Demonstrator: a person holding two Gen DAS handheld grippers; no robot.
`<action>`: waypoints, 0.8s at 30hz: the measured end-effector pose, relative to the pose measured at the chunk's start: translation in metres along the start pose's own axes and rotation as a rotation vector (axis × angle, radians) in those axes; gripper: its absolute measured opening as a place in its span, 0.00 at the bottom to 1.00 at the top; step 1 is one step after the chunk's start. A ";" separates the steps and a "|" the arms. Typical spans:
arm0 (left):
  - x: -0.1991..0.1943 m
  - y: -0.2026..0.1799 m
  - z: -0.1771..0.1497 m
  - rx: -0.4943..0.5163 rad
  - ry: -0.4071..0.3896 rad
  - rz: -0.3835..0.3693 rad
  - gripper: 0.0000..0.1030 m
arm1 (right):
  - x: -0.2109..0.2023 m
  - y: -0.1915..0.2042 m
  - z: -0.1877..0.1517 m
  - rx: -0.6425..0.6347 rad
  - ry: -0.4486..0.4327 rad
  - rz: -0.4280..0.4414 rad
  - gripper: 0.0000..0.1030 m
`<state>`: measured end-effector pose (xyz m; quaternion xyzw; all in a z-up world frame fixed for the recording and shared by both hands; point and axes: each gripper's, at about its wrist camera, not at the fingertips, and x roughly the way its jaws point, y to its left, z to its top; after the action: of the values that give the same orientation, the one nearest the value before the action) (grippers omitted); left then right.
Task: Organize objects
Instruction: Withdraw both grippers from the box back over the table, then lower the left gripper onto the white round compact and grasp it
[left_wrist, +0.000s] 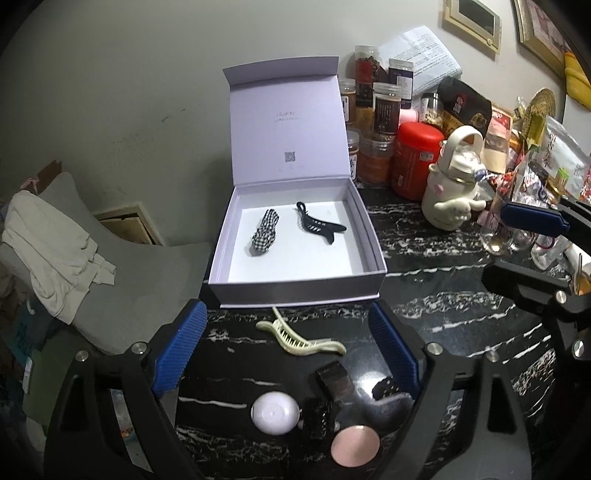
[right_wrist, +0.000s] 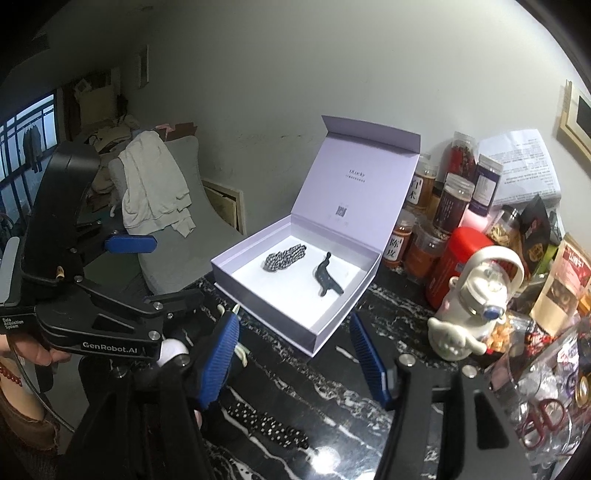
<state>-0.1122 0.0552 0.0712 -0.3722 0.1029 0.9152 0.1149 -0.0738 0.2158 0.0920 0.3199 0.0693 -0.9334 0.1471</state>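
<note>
We count one open lilac box (left_wrist: 295, 284) on the black marble table (left_wrist: 443, 295), holding two things: a checked hair tie (left_wrist: 264, 232) on the left and a black hair clip (left_wrist: 317, 224) to its right. Nearer, outside the box, lie one cream claw clip (left_wrist: 299, 341), one white round case (left_wrist: 275, 412), and one pink one (left_wrist: 354, 445). Both our left gripper (left_wrist: 286, 354) and right gripper (right_wrist: 295, 358) have released, empty jaws.
</note>
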 end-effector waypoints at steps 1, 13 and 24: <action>-0.001 -0.001 -0.003 0.004 0.001 0.005 0.86 | 0.000 0.002 -0.003 -0.001 0.003 0.003 0.62; -0.001 -0.002 -0.045 -0.009 0.035 0.010 0.86 | 0.003 0.018 -0.042 -0.005 0.053 0.025 0.62; -0.001 -0.004 -0.079 -0.020 0.068 -0.002 0.86 | 0.017 0.031 -0.069 -0.010 0.108 0.066 0.62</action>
<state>-0.0585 0.0373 0.0163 -0.4046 0.0972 0.9028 0.1085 -0.0368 0.1981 0.0260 0.3710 0.0709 -0.9091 0.1756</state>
